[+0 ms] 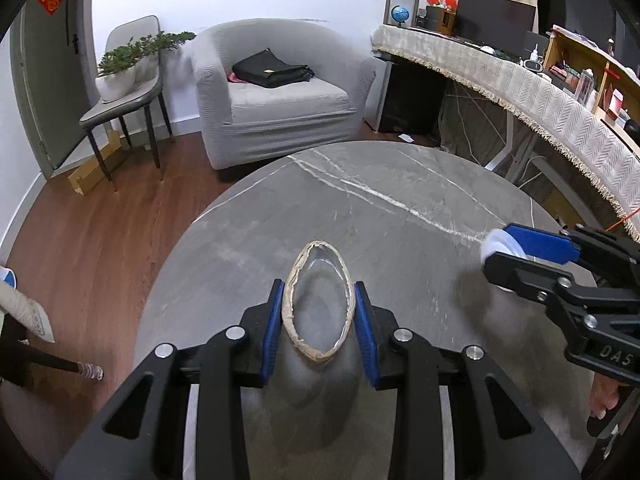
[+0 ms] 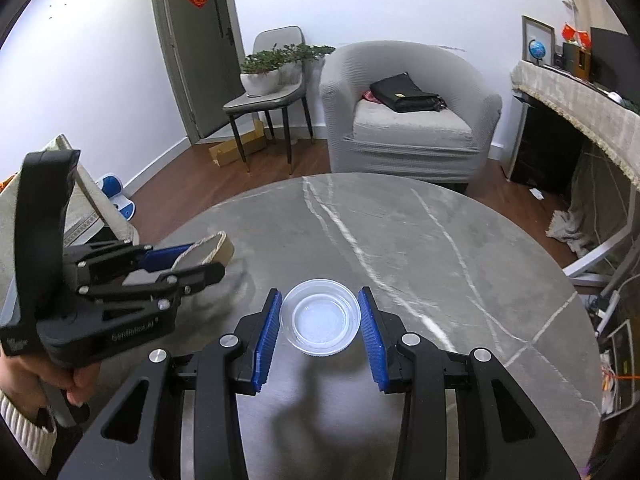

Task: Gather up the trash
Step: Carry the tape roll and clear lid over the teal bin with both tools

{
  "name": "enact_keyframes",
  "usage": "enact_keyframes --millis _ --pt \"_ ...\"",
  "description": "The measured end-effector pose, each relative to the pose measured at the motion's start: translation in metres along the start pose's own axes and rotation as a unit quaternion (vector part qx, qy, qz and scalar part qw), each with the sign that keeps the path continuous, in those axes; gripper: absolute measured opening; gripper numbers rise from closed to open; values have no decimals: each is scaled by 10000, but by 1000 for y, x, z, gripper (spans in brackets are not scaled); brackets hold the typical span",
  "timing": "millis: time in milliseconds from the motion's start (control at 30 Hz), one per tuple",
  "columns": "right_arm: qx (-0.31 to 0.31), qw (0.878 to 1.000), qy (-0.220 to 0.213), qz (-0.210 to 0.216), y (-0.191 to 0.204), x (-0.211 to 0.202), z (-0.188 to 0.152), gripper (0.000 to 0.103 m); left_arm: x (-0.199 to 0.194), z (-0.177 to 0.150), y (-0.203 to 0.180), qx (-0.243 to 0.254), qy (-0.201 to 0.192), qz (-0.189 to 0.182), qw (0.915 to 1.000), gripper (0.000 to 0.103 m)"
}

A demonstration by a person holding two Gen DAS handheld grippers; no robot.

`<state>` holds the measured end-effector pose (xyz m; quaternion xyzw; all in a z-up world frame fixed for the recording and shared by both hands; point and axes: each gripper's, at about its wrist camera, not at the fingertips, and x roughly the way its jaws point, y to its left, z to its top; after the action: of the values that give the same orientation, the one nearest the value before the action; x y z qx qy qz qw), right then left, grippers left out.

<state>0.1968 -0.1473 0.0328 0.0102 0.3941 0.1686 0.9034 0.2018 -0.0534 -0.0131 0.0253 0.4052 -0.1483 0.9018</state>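
A brown cardboard tape ring (image 1: 310, 354) is squeezed into an oval between the blue pads of my left gripper (image 1: 319, 294), which is shut on it above the grey marble table (image 1: 400, 200). In the right wrist view the same ring (image 2: 216, 245) shows in the left gripper (image 2: 202, 260) at the left. A clear round plastic dish (image 2: 320, 320) sits between the pads of my right gripper (image 2: 320, 306), which grips its sides and holds it over the table (image 2: 440, 260). From the left wrist view the right gripper (image 1: 491, 254) comes in at the right edge with the dish (image 1: 498, 240).
Beyond the round table stands a grey armchair (image 2: 408, 120) with a black bag (image 2: 404, 94) on it. A chair with a potted plant (image 2: 264, 72) is by the door. A cloth-covered desk (image 1: 520, 76) runs along the right. Wooden floor surrounds the table.
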Motion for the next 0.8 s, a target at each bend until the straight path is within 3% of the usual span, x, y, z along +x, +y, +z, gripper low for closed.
enact_keyframes --millis 800 --pt "-452 9976 -127 505 117 3 -9 40 -100 -74 71 -774 -363 708 9938 36"
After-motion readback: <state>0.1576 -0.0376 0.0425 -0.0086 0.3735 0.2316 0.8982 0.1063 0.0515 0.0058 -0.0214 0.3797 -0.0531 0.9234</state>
